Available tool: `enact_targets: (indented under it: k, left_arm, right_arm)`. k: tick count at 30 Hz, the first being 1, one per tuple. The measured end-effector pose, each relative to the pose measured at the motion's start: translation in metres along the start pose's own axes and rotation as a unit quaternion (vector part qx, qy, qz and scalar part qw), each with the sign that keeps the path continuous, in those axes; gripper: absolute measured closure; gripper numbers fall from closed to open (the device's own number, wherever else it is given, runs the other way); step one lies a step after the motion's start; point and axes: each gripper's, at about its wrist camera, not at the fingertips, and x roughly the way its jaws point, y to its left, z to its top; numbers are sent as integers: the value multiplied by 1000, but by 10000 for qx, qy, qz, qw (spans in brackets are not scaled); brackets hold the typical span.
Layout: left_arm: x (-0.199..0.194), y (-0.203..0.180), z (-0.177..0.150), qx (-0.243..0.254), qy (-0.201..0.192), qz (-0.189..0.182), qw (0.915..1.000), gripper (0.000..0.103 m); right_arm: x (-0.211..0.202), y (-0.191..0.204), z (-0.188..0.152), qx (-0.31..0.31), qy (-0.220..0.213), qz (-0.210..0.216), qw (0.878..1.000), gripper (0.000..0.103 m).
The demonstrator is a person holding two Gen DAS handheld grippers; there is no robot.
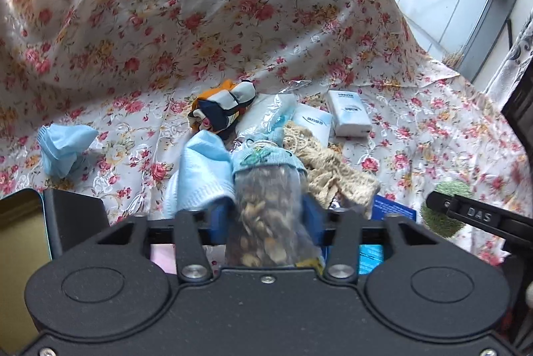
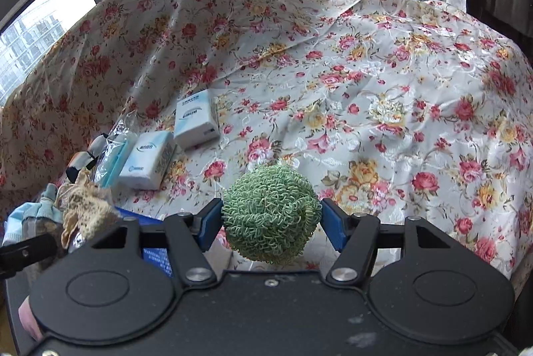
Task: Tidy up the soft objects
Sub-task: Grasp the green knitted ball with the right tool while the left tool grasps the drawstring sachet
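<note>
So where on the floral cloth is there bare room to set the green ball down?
Bare floral cloth lies right of the tissue packs and beyond the green ball. A smaller patch sits between the crumpled blue mask and the blue cloth. The pile around the lace is crowded.

The left gripper's [image 1: 269, 219] body hides the sachet's [image 1: 269, 209] lower end, and the pink item [image 1: 163, 259] beneath shows only a sliver.
</note>
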Motion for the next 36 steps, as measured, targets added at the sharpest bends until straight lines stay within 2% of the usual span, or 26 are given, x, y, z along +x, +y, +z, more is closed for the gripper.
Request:
enact_targets:
  k: [1, 4, 6, 13, 17, 22, 29, 36]
  left_arm:
    - [1, -1, -3, 22, -49, 49, 10000, 36]
    - [7, -2, -8, 10, -124, 140, 9998, 32]
    - [13, 0, -10, -51, -100, 156, 9998, 23]
    - [24, 9, -26, -299, -7, -32, 9995, 17]
    - [9, 14, -39, -242, -235, -76, 9994, 10]
    - [-9, 13, -56, 409, -614, -69, 9973, 4]
    - [-16, 3, -81, 1204, -930, -19, 9884, 4]
    - [-10, -23, -117, 2255, -1045, 327, 9681, 4]
  right_arm:
    - [0, -1, -2, 12, 7, 18, 10000, 40]
    - [1, -3, -4, 35, 27, 48, 10000, 40]
    - [3, -4, -5, 72, 60, 66, 9999, 40]
    - [7, -7, -11, 123, 152, 100, 9998, 40]
    - [5, -10, -15, 129, 160, 94, 9997, 39]
    - [3, -12, -21, 171, 191, 122, 9996, 39]
    - [1, -14, -28, 180, 253, 131, 9994, 39]
    - [0, -17, -32, 196, 298, 118, 9993, 39]
